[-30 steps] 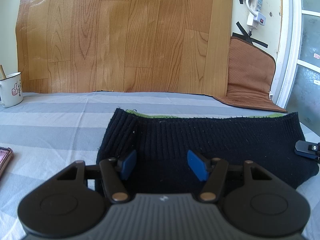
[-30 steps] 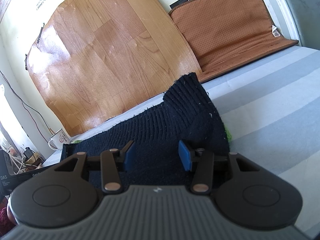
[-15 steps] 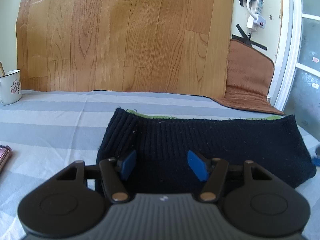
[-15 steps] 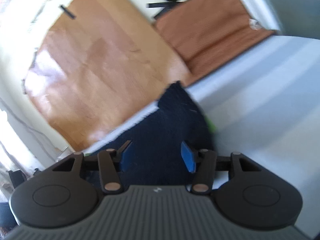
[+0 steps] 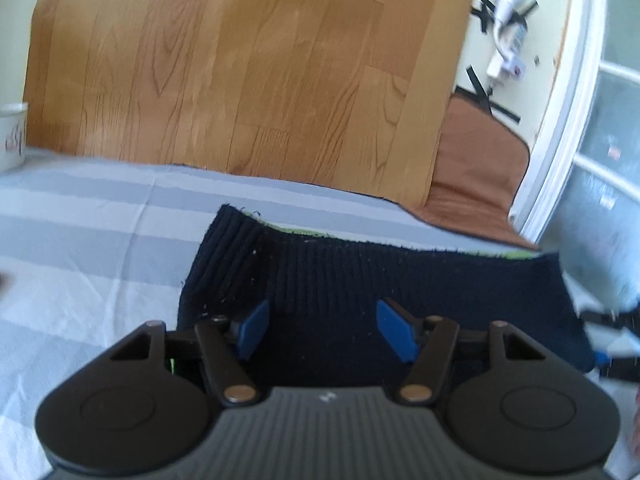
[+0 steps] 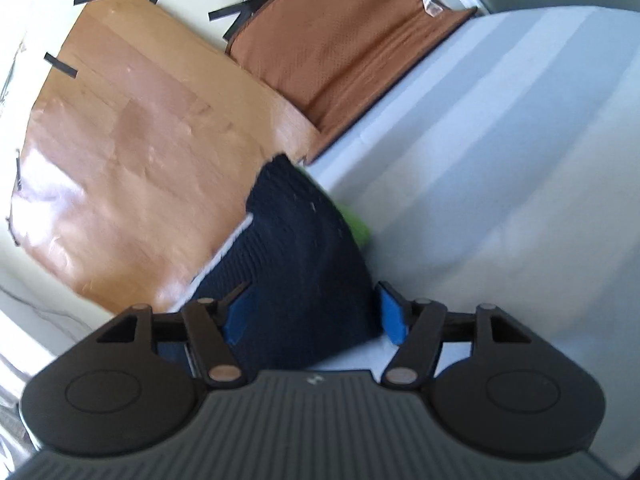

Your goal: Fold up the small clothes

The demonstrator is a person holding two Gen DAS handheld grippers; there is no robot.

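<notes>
Surface: a bed or bench under a grey-and-white striped sheet (image 5: 100, 248); which of the two cannot be told. A wood-grain vinyl sheet (image 5: 240, 72) is taped to the wall behind it, with a brown perforated mat (image 6: 360, 40) beside that.
Garment: a dark navy ribbed knit garment with a bright green layer under it (image 5: 380, 276) lies flat on the striped sheet, its long side across the left view; green shows along the far edge.
Left gripper (image 5: 324, 332): spread, blue pads over the near hem, apparently not pinching it.
Right gripper (image 6: 312, 314): jaws have just been opening and now stand wide, straddling the garment's right end without pressing it.
Step in hand: apparently a fold just laid down and let go, or a fresh hold being set up.
Next move: likely both grippers close on the near edge and carry it over evenly.
Smaller things: a white enamel mug (image 5: 12, 136) at far left.
</notes>
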